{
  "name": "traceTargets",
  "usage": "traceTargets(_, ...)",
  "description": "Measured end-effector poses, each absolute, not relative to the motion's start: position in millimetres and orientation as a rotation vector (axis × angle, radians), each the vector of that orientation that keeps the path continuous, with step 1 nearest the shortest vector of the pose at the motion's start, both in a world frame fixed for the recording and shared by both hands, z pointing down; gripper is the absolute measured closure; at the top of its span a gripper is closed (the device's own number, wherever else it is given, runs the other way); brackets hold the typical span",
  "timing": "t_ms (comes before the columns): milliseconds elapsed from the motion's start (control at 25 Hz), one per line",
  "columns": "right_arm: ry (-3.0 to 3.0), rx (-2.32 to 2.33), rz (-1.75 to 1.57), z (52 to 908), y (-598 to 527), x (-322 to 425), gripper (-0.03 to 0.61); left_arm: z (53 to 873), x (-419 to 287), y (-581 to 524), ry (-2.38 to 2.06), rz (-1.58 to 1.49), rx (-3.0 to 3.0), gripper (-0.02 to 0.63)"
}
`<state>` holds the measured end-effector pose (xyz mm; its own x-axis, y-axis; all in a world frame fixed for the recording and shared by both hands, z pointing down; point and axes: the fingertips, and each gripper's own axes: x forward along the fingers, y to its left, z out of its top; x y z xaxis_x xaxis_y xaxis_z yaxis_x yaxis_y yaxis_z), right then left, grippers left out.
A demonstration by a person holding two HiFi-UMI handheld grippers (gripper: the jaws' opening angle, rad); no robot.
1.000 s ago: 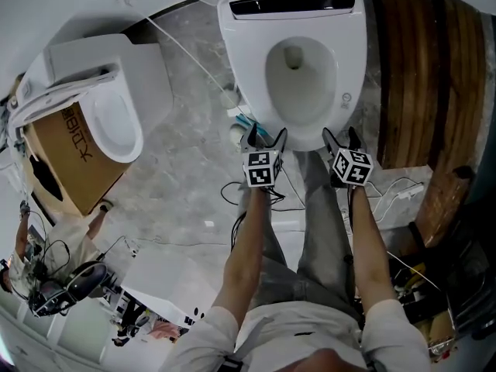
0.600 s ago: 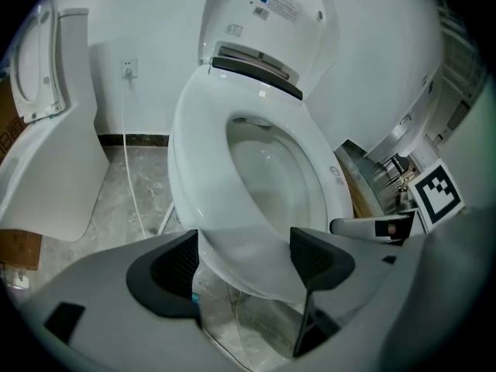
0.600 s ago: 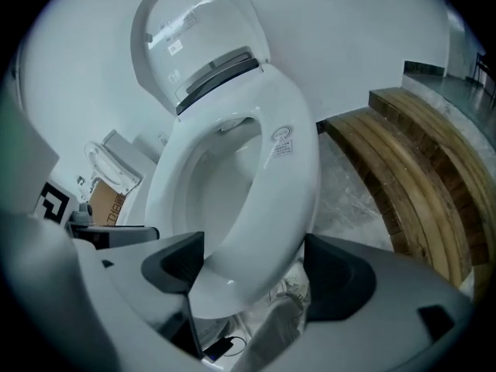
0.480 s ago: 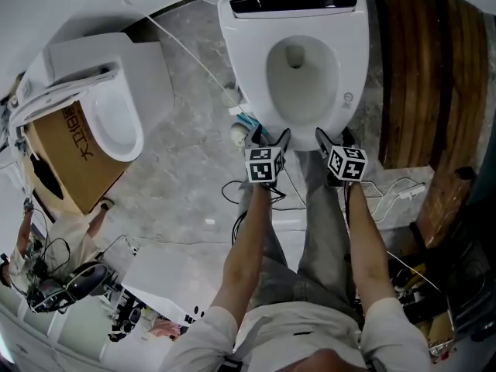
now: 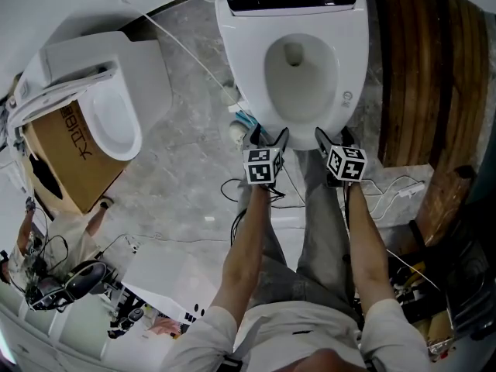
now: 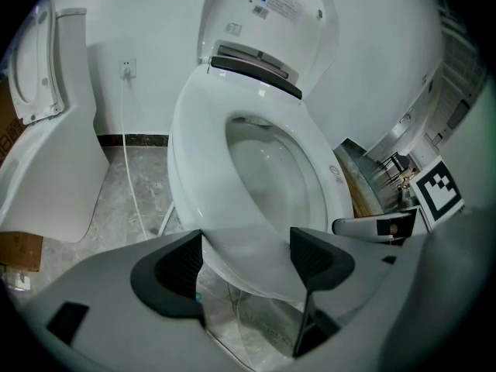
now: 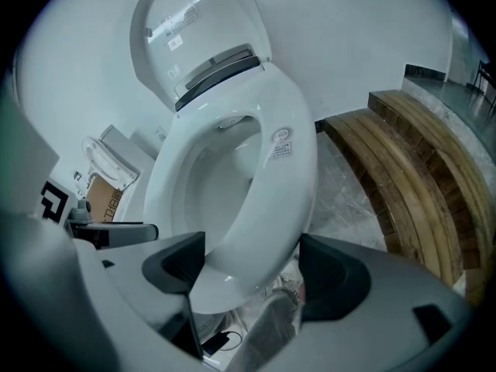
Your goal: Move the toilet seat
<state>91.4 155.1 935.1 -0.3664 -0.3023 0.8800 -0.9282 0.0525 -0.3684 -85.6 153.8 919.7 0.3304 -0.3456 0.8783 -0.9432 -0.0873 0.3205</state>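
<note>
Toilet seat (image 5: 246,68) is down flat on the bowl, lid (image 6: 271,14) raised behind it; your left gripper (image 5: 266,135) and right gripper (image 5: 335,136) sit side by side at the seat's front edge, both pointing steeply down; left jaws stand apart with the front rim between them, no clamp that the left gripper view shows; right jaws have just been opening and stand wide, front rim between them too, nothing gripped; second toilet (image 5: 116,107) well off to your left, beside a cardboard box (image 5: 70,157); curved wooden step (image 5: 411,76) on your right; cables (image 5: 399,186) on the floor by your legs.
</note>
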Motion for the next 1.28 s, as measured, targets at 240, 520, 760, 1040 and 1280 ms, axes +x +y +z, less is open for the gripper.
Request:
traceTargets(240,-1.727,1.239,1.336,926,156,92,0.196,911,-85,156,-1.189,0.77,1.631,0.264)
traceTargets(520,-1.695,1.243,1.356,914,159,92,0.196,899,-85,157,-1.193,0.766,1.621,0.264)
traceTargets(760,-1.701,1.256,1.366,897,159,93,0.196,883,-85,158,-1.191,0.752,1.62,0.264)
traceTargets(1040,-1.702,1.264,1.383,877,160,94,0.196,863,-85,158,-1.192,0.743,1.619,0.264)
traceTargets(1280,-1.698,1.273,1.398,859,160,94,0.196,846,-85,158,-1.195,0.724,1.622,0.264)
